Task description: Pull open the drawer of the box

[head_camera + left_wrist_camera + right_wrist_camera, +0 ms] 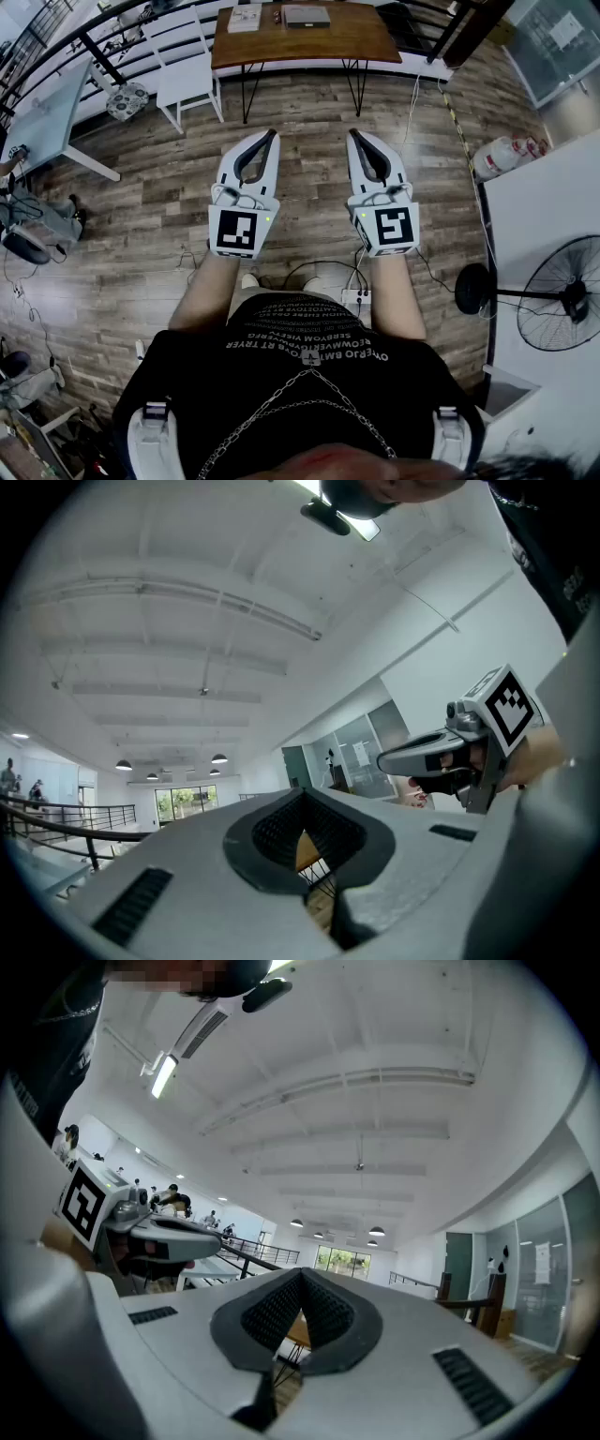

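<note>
Floorboards (309, 178) fill most of the head view. The left gripper (271, 134) and right gripper (356, 134) are held out side by side above them, both pointing toward a wooden table (300, 45) at the top of the picture. Each pair of jaws is clenched, tips together, with nothing in the grasp. A flat grey box (307, 15) lies on the table near its far edge, just right of the middle. It is too small to show a drawer. A white sheet (246, 17) lies toward the far left corner. Only floorboards lie between the jaw tips and the table's near edge. A white chair (187, 80) stands just left of the table, and a water jug (504, 156) stands on the floor to the right. A fan (561, 292) stands at the right edge of the picture. Cables (309, 267) trail on the floor by the person's feet.

In the left gripper view the jaws meet at the tip, and a sliver of the table shows through the gap behind them. The right gripper shows on the right. A white ceiling (187, 621), hanging lamps (124, 764) and a railing (66, 819) lie beyond.

In the right gripper view the jaws are likewise pressed together and hold nothing. The left gripper shows on the left, under a strip light (164, 1074).
</note>
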`<action>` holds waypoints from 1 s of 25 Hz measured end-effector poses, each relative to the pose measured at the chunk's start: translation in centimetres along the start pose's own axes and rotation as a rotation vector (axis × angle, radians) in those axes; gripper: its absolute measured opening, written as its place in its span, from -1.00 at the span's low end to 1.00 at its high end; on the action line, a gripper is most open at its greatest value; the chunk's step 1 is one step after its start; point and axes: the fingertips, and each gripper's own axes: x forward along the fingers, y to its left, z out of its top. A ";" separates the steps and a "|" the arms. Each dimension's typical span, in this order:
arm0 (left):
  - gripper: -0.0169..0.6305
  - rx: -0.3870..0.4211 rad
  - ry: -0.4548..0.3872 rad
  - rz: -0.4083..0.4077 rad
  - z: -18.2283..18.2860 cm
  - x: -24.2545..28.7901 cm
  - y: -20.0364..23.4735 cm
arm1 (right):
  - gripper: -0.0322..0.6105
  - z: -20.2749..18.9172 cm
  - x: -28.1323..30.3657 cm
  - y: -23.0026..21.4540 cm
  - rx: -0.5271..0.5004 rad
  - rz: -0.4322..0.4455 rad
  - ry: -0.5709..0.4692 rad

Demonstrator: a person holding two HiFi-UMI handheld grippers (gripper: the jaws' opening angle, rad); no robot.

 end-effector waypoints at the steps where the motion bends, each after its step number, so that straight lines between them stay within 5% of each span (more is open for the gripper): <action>1: -0.95 -0.005 0.023 -0.009 -0.9 -0.4 -0.1 | -0.91 -1.3 -0.5 0.0 0.006 -0.006 0.027; 8: -0.95 -0.071 0.089 0.038 -4.7 -2.3 0.2 | -0.91 -7.1 -3.0 -1.2 0.056 -0.024 0.125; 20: -0.95 -0.080 0.141 0.122 -4.4 -3.8 0.7 | -0.91 -6.7 -6.6 -4.8 0.039 -0.021 0.114; 25: -0.95 -0.024 0.126 0.145 -2.9 -3.3 -0.6 | -0.91 -6.5 -7.9 -6.5 0.032 -0.011 0.105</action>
